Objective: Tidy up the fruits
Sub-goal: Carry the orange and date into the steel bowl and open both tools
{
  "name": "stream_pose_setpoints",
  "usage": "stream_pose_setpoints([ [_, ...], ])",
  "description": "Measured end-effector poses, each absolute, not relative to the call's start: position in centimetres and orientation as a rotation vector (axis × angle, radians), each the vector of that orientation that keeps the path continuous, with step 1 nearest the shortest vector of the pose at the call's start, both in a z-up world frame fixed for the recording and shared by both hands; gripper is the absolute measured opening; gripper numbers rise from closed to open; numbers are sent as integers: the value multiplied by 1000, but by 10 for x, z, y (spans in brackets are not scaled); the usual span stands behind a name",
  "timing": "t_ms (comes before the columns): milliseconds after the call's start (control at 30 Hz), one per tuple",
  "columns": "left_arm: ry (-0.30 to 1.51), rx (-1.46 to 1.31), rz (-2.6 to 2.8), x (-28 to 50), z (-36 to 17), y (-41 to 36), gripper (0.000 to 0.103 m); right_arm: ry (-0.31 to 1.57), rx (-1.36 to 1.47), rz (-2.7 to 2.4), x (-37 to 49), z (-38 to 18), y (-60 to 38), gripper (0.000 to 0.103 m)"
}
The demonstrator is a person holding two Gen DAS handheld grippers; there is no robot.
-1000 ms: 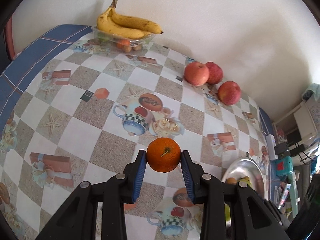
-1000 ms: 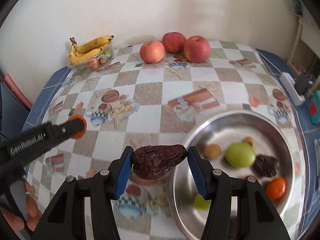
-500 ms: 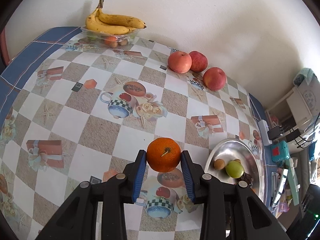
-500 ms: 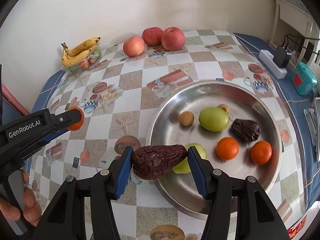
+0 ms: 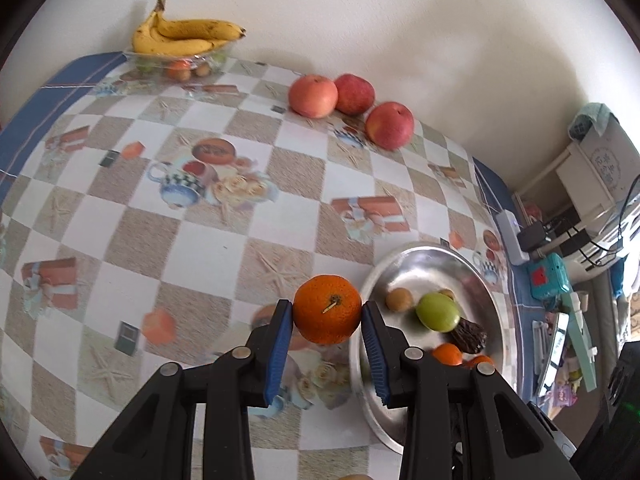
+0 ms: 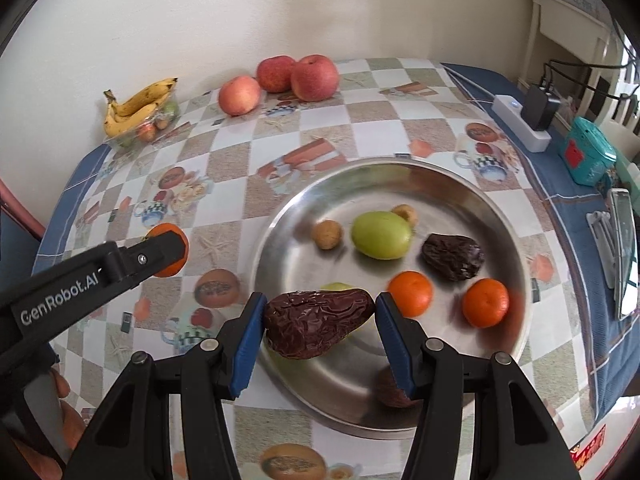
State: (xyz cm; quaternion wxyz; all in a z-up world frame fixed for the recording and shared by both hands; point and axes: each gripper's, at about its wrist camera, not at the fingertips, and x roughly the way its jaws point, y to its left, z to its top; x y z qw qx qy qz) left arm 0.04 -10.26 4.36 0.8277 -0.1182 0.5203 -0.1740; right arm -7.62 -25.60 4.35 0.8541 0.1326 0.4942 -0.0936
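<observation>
My left gripper [image 5: 327,318] is shut on an orange tangerine [image 5: 327,309], held above the tablecloth just left of the steel plate [image 5: 420,258]. From the right wrist view the same left gripper [image 6: 168,250] and its tangerine [image 6: 176,268] hang left of the plate. My right gripper [image 6: 320,322] is shut on a wrinkled dark brown date [image 6: 316,322] over the near left part of the steel plate [image 6: 400,172]. The plate holds a green fruit [image 6: 381,234], another dark date [image 6: 452,256], two tangerines [image 6: 411,294], and two small brown fruits [image 6: 327,234].
Three red apples [image 5: 352,94] sit by the back wall. Bananas [image 5: 184,36] lie on a clear container of small fruit at the back left. A power strip [image 6: 520,120], a teal box [image 6: 586,156] and a phone [image 6: 624,248] lie along the table's right edge.
Both grippers have moved right toward the plate. The date now hangs over the plate's near left part, and the tangerine has come close to the plate's left rim.
</observation>
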Motion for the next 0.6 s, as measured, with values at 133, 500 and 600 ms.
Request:
stream_pose_setpoints([
  [133,1104,-238,-397,-3,41,-115,38,1052,286,-227,-81,40,-268,58],
  [500,1161,-226,-476,-10,25,-147,38,1089,321,-296,-90,30,-292,58],
  [600,1166,-217,-484,-10,23,-148,40,1094,324,-300,-90,28,-294,58],
])
